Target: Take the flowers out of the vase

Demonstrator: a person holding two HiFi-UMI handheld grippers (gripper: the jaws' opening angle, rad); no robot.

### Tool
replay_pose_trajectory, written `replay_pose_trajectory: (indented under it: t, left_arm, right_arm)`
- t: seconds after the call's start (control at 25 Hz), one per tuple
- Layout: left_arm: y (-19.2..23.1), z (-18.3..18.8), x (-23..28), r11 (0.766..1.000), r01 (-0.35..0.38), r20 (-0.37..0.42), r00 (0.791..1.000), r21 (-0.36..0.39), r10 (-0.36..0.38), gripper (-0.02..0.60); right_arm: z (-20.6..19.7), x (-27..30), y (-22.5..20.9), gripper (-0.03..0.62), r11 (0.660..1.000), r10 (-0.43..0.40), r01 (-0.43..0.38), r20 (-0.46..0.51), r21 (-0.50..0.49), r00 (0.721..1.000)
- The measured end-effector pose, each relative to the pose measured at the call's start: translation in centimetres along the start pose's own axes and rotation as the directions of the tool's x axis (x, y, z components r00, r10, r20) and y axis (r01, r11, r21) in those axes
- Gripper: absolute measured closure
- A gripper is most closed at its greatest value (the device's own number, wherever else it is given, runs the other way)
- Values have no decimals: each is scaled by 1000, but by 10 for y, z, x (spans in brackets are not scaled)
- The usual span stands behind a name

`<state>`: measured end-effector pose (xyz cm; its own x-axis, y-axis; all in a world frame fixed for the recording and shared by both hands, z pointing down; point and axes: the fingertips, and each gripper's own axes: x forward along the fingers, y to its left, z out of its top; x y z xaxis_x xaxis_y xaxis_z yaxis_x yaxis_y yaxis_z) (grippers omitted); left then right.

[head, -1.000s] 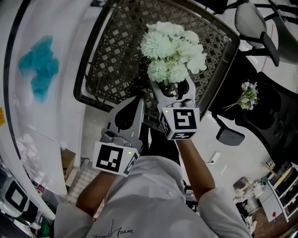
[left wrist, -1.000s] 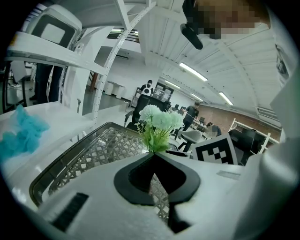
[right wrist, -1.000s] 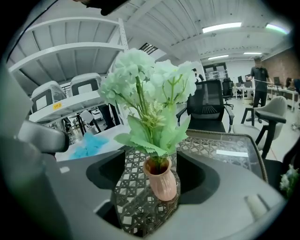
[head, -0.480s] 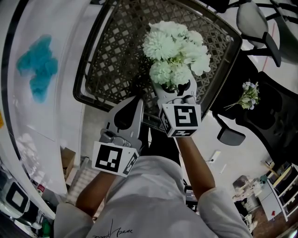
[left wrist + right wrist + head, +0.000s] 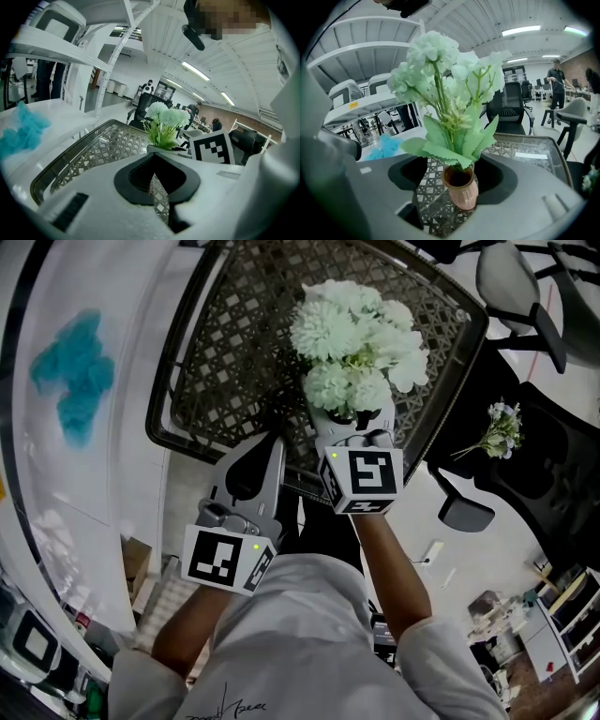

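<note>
A bunch of white flowers [image 5: 356, 338] with green leaves [image 5: 454, 140] stands upright in a small copper-pink vase [image 5: 461, 190] on a wicker-pattern table [image 5: 225, 352]. My right gripper [image 5: 349, 418] reaches under the blooms. In the right gripper view the vase sits between its jaws [image 5: 457, 165], which are closing; a gap still shows on the left side. My left gripper [image 5: 251, 460] hangs to the left of the vase at the table's near edge, its jaws [image 5: 155, 159] together with nothing in them.
A blue fluffy clump [image 5: 75, 371] lies on the white surface left of the table. A small bouquet [image 5: 497, 432] rests on a black office chair [image 5: 553, 474] at the right. More chairs [image 5: 511, 110] and people stand beyond the table.
My right gripper's jaws have drawn slightly closer around the vase. The left gripper has stayed in place.
</note>
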<state>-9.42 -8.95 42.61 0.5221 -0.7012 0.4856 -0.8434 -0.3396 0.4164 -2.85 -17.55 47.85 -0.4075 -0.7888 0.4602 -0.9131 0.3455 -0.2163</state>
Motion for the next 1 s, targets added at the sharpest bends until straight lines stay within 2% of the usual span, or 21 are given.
replay_pose_trajectory:
  t: [0.84,1.0]
  left_arm:
    - [15,2,-3,999,-28,2,1000,-19,28,577]
    - [15,2,-4,999,-29,3,1000,-20,29,577]
  right_arm:
    - [8,0,-9,355,997,-66,67,34,-23,997]
    - [9,-3,-11,392,997,-76,78,43,-25,996]
